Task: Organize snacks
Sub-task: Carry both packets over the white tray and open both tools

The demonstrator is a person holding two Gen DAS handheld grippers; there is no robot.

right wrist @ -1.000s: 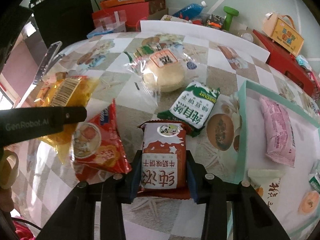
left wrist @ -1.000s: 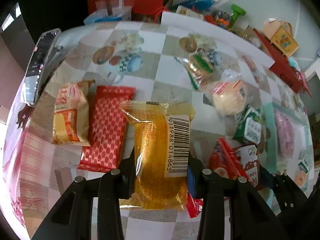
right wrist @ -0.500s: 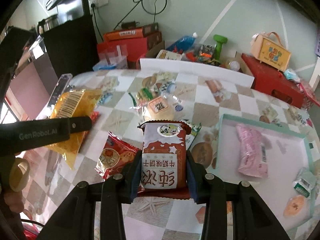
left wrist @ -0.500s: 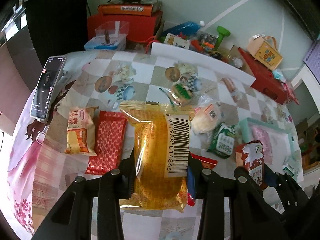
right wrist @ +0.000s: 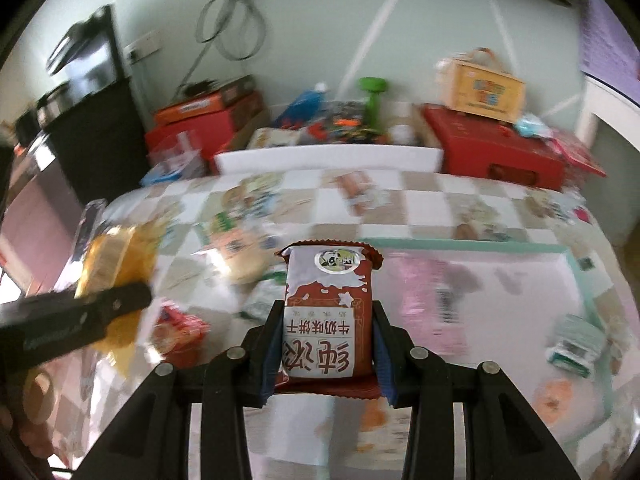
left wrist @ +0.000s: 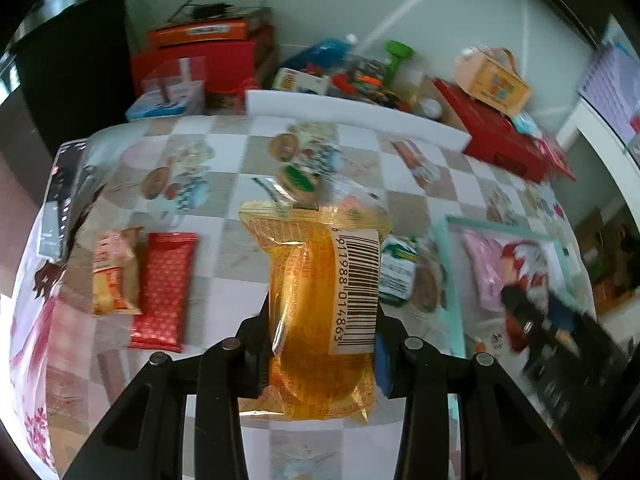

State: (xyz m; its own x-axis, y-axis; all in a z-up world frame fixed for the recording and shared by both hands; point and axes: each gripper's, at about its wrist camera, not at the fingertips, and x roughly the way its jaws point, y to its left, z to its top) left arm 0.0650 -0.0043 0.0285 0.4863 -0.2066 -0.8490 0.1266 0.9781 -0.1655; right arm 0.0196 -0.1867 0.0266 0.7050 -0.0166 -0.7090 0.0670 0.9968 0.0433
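Note:
My left gripper (left wrist: 320, 344) is shut on a yellow snack packet (left wrist: 320, 304) with a barcode label, held above the table. My right gripper (right wrist: 326, 344) is shut on a brown and white biscuit packet (right wrist: 326, 312), held high near the teal-rimmed white tray (right wrist: 576, 264). The tray holds a pink packet (right wrist: 424, 296) and a small green-white packet (right wrist: 576, 348). In the left wrist view the tray (left wrist: 450, 248) is at the right with the right gripper (left wrist: 532, 280) over it. A red packet (left wrist: 164, 288) and an orange-white packet (left wrist: 112, 272) lie side by side at the left.
A green-white packet (left wrist: 396, 268), a round clear-wrapped bun (right wrist: 240, 256) and a red packet (right wrist: 176, 332) lie mid-table. A phone (left wrist: 60, 200) lies at the left edge. Red boxes (left wrist: 500, 140), a yellow carton (left wrist: 496, 80) and clutter stand behind the table.
Both grippers have risen higher above the table with their packets. The right gripper has swung to the right, over the tray; its view is blurred by motion.

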